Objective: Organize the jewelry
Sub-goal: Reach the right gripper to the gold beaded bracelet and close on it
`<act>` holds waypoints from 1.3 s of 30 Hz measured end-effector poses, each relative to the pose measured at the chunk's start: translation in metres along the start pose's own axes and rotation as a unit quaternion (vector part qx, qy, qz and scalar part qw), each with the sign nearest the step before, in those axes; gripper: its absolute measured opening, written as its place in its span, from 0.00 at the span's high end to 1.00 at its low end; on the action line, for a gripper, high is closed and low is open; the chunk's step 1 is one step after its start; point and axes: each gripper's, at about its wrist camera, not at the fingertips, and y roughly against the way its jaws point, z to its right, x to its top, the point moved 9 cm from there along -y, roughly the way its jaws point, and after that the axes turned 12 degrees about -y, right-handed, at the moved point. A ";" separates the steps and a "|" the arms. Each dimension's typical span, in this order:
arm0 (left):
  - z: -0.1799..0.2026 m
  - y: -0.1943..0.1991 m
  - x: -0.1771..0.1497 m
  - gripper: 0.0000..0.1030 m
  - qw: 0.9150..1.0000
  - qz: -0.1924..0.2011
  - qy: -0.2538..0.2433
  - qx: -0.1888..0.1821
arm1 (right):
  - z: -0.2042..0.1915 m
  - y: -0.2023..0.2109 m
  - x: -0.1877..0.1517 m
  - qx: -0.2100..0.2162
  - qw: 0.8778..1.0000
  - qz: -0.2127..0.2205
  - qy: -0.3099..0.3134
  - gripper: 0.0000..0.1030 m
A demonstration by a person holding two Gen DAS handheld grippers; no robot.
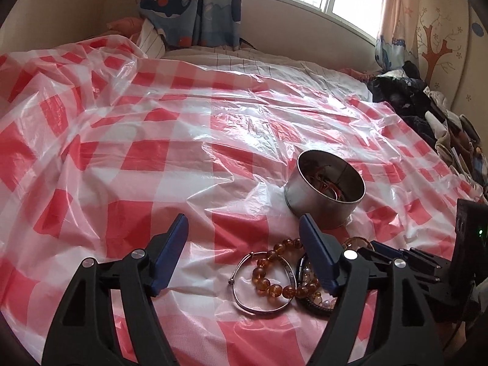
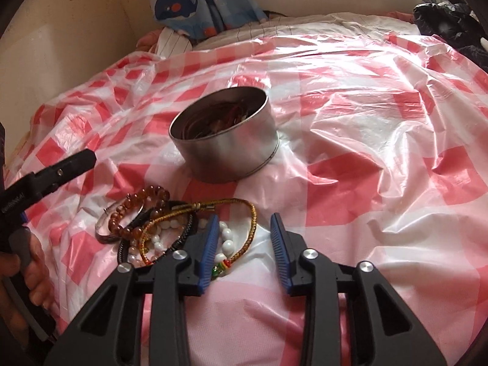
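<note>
While both my grippers hang open and empty | bracelets (image 2: 170, 225) at 10 o'clock of right gripper (image 2: 244, 238), touching its left finger | left gripper (image 1: 244, 253) farther | tin (image 2: 225, 140) at 12 o'clock.

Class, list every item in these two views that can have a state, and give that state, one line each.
Left gripper: open, holding nothing.
Right gripper: open, holding nothing.
Metal tin: upright, lidless, some jewelry inside.
Amber bead bracelet: loose on the sheet, overlapping the silver bangle.
Gold cord bracelet: loose, outside the tin.
</note>
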 end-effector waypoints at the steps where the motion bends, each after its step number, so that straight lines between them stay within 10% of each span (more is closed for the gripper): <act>1: 0.004 -0.004 -0.002 0.31 1.000 -0.008 -0.014 0.001 | 0.000 0.000 -0.001 0.001 1.000 0.000 0.001 0.86; 7: 0.037 -0.026 -0.016 0.31 0.992 -0.042 -0.117 0.006 | 0.017 0.024 0.000 -0.012 0.999 0.029 -0.030 0.95; 14: 0.039 -0.049 -0.023 0.31 0.991 -0.073 -0.116 -0.012 | 0.027 0.019 0.002 -0.010 0.998 0.020 -0.062 0.95; 18: 0.034 -0.055 -0.027 0.89 0.990 -0.088 -0.114 -0.004 | 0.025 0.016 0.001 -0.004 0.998 0.017 -0.064 0.95; 23: -0.007 -0.033 -0.014 0.89 0.999 -0.033 0.000 -0.006 | 0.021 0.016 0.000 0.006 0.998 0.017 -0.059 0.94; 28: -0.017 -0.031 -0.019 0.86 0.999 -0.034 0.036 -0.018 | 0.016 0.013 -0.001 -0.004 0.999 0.014 -0.042 0.72; 34: -0.008 -0.042 -0.024 0.60 0.998 -0.055 0.024 -0.024 | 0.010 0.017 -0.001 0.010 0.999 0.023 -0.034 0.95; 39: -0.005 -0.045 -0.026 0.47 0.998 -0.062 0.015 -0.019 | 0.009 0.024 0.006 0.018 0.998 0.047 -0.038 0.95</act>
